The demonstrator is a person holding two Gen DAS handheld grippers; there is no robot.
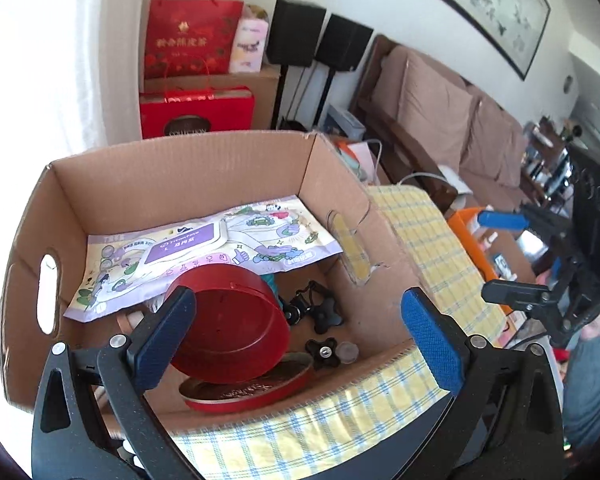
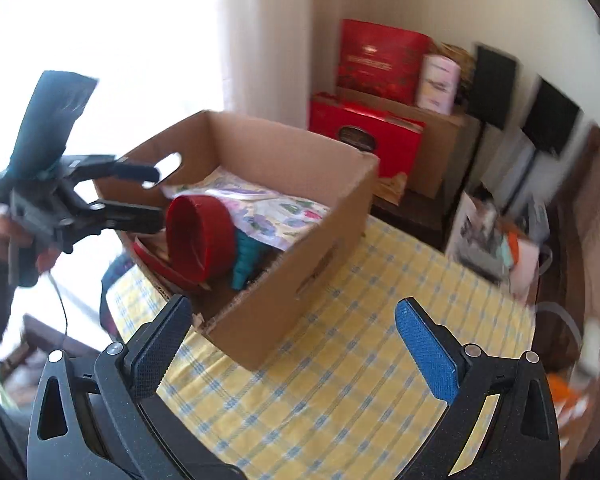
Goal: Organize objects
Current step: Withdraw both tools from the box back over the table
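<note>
Left hand-held gripper [image 1: 296, 332]: fingers wide apart, holding nothing, poised over the near edge of the box [image 1: 172, 184]. In the right wrist view it appears at the box's left side [image 2: 140, 196], also apart, held in a hand [image 2: 4, 232].

Right hand-held gripper [image 2: 296, 344]: fingers wide apart, empty, above the counter [image 2: 340, 380] (yellow checked cloth), just short of the box's near corner.

Box, cardboard, open-topped, on the counter. Contents:
- Red lid [image 1: 244, 392], lying flat at the near wall.
- Red tin [image 1: 236, 324], tipped on its side, resting on the lid, open end towards the left gripper.
- Black knobs [image 1: 320, 352] and a small clear cap [image 1: 347, 353], on the box floor right of the tin.
- Teal item [image 2: 246, 256], behind the tin, mostly hidden.
- Printed packet [image 1: 204, 252] (purple label), leaning against the far wall.

Beyond the box: red gift bags [image 1: 192, 40], two black speakers [image 1: 320, 36], a sofa [image 1: 452, 120].
</note>
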